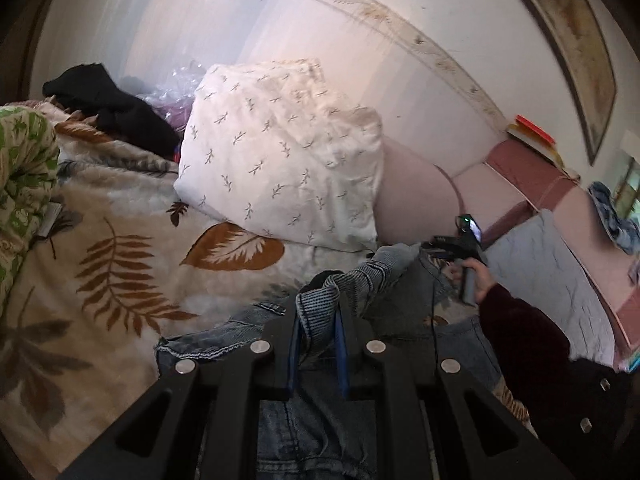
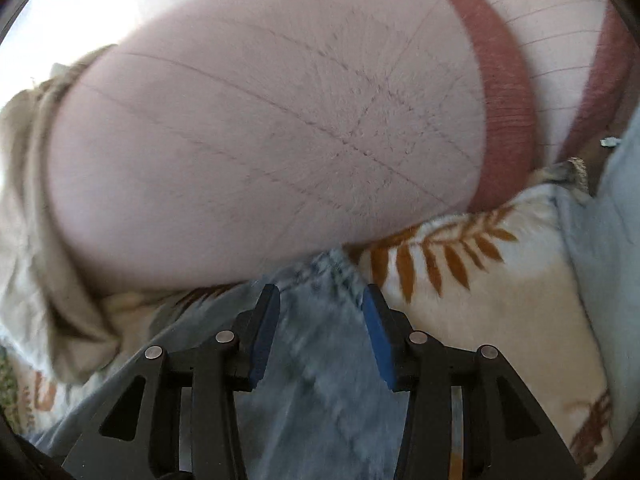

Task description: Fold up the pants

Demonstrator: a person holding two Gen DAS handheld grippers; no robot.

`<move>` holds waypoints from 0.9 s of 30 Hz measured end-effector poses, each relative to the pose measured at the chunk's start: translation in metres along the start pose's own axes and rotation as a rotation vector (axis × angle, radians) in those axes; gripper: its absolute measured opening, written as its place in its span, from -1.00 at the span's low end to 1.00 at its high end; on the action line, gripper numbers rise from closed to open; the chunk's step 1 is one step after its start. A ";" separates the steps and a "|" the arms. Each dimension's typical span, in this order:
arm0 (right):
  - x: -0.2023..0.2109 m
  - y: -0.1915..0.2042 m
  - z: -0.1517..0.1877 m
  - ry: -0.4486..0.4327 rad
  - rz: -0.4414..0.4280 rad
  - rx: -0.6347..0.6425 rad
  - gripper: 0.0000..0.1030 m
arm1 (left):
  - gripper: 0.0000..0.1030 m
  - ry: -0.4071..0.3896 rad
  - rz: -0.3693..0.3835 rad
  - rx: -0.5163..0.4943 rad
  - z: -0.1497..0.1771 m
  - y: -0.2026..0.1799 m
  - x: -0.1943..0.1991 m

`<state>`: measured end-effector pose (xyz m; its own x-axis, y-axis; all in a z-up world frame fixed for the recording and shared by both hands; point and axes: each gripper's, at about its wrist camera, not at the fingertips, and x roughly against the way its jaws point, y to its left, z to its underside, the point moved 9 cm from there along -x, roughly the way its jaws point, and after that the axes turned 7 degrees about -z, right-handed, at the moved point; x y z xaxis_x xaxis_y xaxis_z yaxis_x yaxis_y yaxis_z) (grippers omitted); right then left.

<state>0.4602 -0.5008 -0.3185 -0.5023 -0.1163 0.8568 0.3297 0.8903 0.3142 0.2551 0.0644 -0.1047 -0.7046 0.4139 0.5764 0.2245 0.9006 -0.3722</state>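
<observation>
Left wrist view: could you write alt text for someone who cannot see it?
The left gripper is shut on a fold of the denim pants, lifted over a leaf-print blanket. Beyond lie a white pillow and a hand holding the right gripper.

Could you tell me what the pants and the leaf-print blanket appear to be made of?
Pants: faded blue denim, judging by the mottled wash, stitched seams and frayed edge. Blanket: probably plush fleece, since its cream surface looks fuzzy and matte under the brown fern print.
</observation>
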 end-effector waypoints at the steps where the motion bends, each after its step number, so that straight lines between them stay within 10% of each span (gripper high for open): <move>1: -0.005 -0.002 -0.003 0.001 -0.047 -0.043 -0.05 | -0.68 -0.001 0.006 -0.009 0.003 0.001 0.003; 13: 0.044 0.033 0.010 0.044 -0.042 -0.045 0.26 | -0.68 0.078 0.154 -0.151 0.068 -0.038 0.043; 22: 0.014 0.095 0.054 0.218 0.147 0.036 0.31 | -0.68 0.206 0.190 -0.124 0.123 -0.033 0.034; 24: 0.005 0.091 0.066 0.227 0.234 0.044 0.09 | -0.68 0.216 0.193 -0.126 0.125 -0.031 0.033; 27: 0.000 0.076 0.072 0.222 0.372 0.041 -0.75 | -0.68 0.212 0.197 -0.123 0.125 -0.023 0.035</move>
<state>0.4277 -0.4015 -0.3242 -0.1702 0.1281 0.9770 0.4212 0.9058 -0.0454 0.1408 0.0417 -0.1666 -0.4867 0.5886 0.6455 0.4312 0.8045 -0.4085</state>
